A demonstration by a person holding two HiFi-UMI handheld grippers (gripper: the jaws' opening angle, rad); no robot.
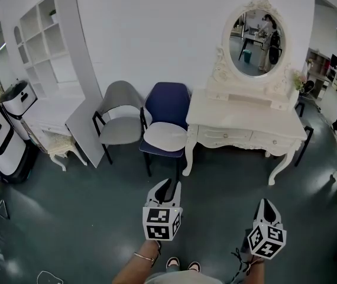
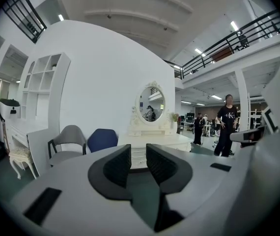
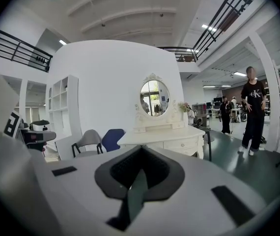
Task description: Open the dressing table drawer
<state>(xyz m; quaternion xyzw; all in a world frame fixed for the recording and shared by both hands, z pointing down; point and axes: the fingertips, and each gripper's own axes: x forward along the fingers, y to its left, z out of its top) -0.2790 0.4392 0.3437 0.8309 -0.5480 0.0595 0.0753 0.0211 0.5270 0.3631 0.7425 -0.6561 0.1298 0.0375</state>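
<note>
stage: approach, nothing reached yet | white carved dressing table (image 1: 248, 120) with oval mirror stands well ahead, its front drawer (image 1: 224, 136) closed | left gripper (image 2: 138, 163) jaws narrowly apart, empty, likely readied for the drawer | right gripper (image 3: 139, 167) jaws together, idle

Dark glossy floor (image 1: 86, 212). On it, along the white wall: white dressing table (image 1: 245, 129) with oval mirror (image 1: 255, 40) on top, blue chair (image 1: 166, 123) just beside its left leg, grey chair (image 1: 120, 120) next to that, white shelf unit (image 1: 53, 52) further left, small white stool (image 1: 59, 147) by it.
</note>
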